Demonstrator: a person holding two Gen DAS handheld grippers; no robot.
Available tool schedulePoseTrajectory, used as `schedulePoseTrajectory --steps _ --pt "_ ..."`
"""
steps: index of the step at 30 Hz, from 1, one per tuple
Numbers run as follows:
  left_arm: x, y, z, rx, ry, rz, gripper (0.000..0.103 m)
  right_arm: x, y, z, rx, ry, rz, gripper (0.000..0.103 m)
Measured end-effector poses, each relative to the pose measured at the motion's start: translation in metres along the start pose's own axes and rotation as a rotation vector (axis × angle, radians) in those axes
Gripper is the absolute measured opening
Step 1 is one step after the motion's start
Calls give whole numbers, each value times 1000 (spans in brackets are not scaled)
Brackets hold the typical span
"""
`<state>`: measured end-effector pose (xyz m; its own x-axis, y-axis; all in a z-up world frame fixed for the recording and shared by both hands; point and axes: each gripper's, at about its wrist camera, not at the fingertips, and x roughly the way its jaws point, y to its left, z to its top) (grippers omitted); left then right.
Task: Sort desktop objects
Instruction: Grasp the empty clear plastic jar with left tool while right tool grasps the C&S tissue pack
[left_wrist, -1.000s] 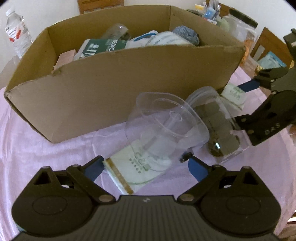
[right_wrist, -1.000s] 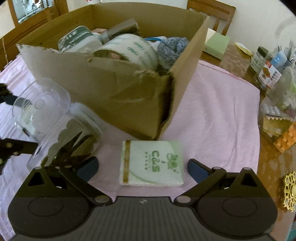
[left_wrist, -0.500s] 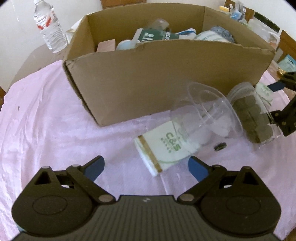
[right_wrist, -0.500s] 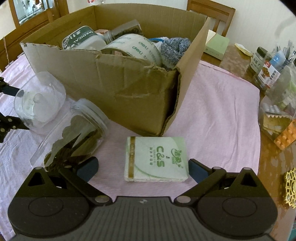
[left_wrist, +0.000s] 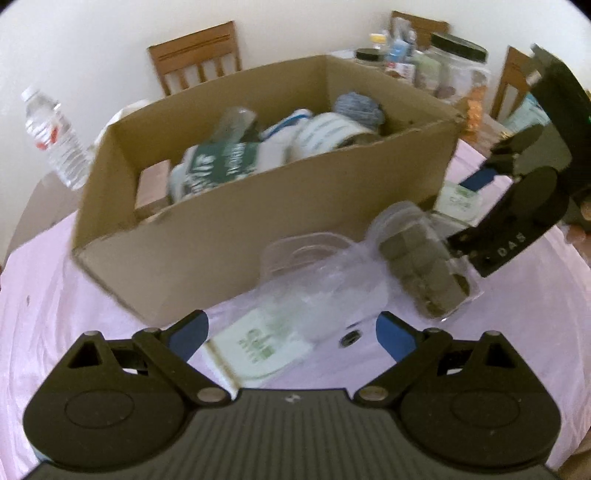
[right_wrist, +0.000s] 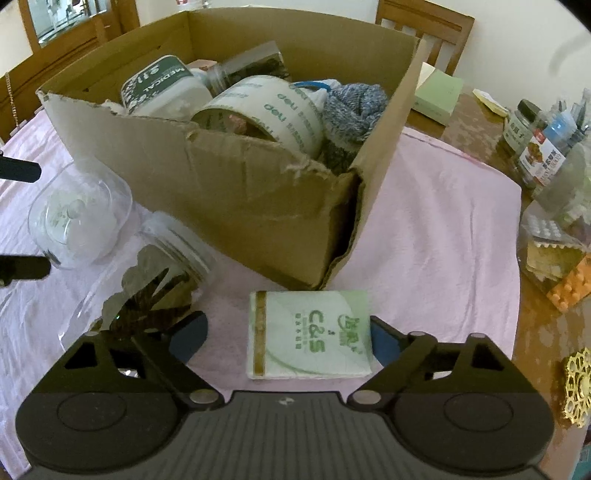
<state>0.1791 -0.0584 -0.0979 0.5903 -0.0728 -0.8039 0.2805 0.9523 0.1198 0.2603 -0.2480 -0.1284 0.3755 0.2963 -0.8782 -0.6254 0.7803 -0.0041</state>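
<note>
A cardboard box (left_wrist: 229, 221) (right_wrist: 258, 192) holding several items stands on the pink cloth. A clear empty jar (left_wrist: 317, 280) (right_wrist: 79, 218) lies on its side over a green tissue pack (left_wrist: 255, 343). My left gripper (left_wrist: 291, 328) is open, with the jar and pack between its fingers. A clear jar of dark pieces (left_wrist: 421, 262) (right_wrist: 147, 280) lies beside it. My right gripper (right_wrist: 284, 339) is open around a second green tissue pack (right_wrist: 310, 332), also seen in the left wrist view (left_wrist: 458, 199). The left wrist view is blurred.
A water bottle (left_wrist: 55, 136) stands left of the box. Jars, bottles and a pale green pad (right_wrist: 437, 96) crowd the wooden table (right_wrist: 476, 125) at the right, with a gold ornament (right_wrist: 580, 384). Wooden chairs (left_wrist: 195, 59) stand behind.
My left gripper has moved forward toward the clear jar and tissue pack and tilted up, showing the box's inside. My right gripper has closed in on its tissue pack, fingers now flanking it.
</note>
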Motion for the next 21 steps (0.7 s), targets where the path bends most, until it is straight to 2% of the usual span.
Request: schedulePoseTrajectory --steps 6,21 --pt "15 -13 13 38 -13 17 97 -2 1 -2 3 -2 -1 91" --pt "24 -19 10 108 -33 15 94 -2 1 2 -16 -10 11 88"
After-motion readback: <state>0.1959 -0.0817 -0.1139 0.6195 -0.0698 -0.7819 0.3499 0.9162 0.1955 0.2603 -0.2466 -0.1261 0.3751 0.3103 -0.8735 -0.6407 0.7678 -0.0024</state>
